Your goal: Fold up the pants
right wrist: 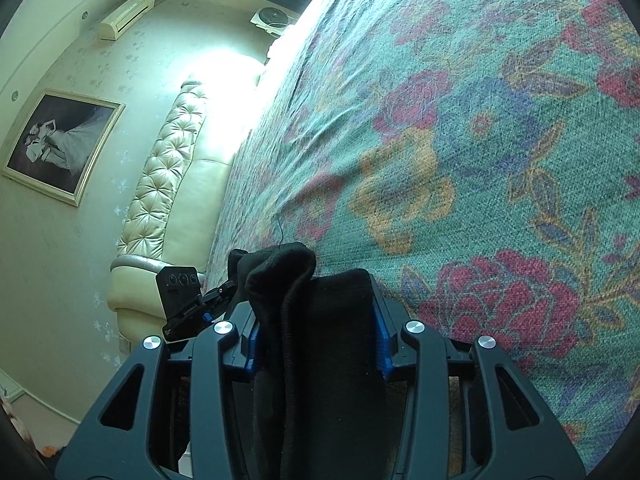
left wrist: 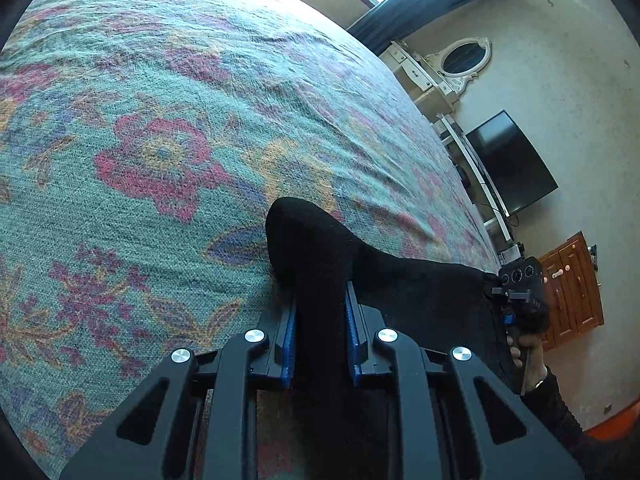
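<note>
Left hand-held gripper (left wrist: 320, 300): pinching black pants (left wrist: 316, 256)
Right hand-held gripper (right wrist: 316, 312): clamped on pants
Bed (left wrist: 160, 140): beneath both

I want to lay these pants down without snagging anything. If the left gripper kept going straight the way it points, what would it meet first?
Most likely the floral bedspread. The left gripper, shut on the black pants, angles down at it, and nothing else shows ahead, though depth is hard to judge.

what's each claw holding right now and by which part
Both grip the black knit pants: left claw and right claw each pinch a bunched fold; which part cannot be told.
</note>
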A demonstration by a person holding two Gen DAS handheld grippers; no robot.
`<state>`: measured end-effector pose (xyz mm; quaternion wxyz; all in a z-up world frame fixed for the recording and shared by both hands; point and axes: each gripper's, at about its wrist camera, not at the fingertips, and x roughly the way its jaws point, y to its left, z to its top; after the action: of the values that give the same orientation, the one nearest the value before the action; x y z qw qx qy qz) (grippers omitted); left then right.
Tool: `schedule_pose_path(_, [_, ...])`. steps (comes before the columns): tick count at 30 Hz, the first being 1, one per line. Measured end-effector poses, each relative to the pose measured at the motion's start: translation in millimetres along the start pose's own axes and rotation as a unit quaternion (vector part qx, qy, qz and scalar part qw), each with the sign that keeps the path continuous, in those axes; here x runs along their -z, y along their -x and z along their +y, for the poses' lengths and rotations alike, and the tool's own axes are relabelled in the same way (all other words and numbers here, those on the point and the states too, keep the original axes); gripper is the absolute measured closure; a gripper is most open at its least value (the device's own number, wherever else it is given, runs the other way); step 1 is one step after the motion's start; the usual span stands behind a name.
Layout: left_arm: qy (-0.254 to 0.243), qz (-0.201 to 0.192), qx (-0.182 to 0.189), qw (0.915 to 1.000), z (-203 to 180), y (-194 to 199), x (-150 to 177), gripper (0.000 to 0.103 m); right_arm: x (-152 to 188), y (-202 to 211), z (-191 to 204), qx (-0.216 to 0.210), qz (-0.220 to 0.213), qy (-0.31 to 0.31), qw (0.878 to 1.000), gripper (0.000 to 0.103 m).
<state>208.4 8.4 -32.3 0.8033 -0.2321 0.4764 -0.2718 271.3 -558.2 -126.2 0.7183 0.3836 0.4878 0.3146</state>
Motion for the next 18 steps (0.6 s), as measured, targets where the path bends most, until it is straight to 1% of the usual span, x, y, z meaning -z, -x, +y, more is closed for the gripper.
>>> schedule_pose_path(7, [-0.004,-0.018,-0.027,0.9995,-4,4,-2,0.084,2,-3,12,0.003,-0.010,0.006,1.000,0.066])
schedule_pose_path(9, [-0.013,-0.022,-0.034,0.9991,-9,5,-4,0.084,2,-4,15,0.004,-0.009,0.010,1.000,0.067])
schedule_pose_path(14, [-0.018,-0.028,-0.039,0.9987,-12,11,-11,0.085,-3,-9,25,0.003,-0.011,0.018,1.000,0.068])
schedule_pose_path(18, [-0.003,-0.034,-0.040,0.9986,-2,15,-18,0.085,-9,-20,31,-0.005,-0.013,0.017,1.000,0.068])
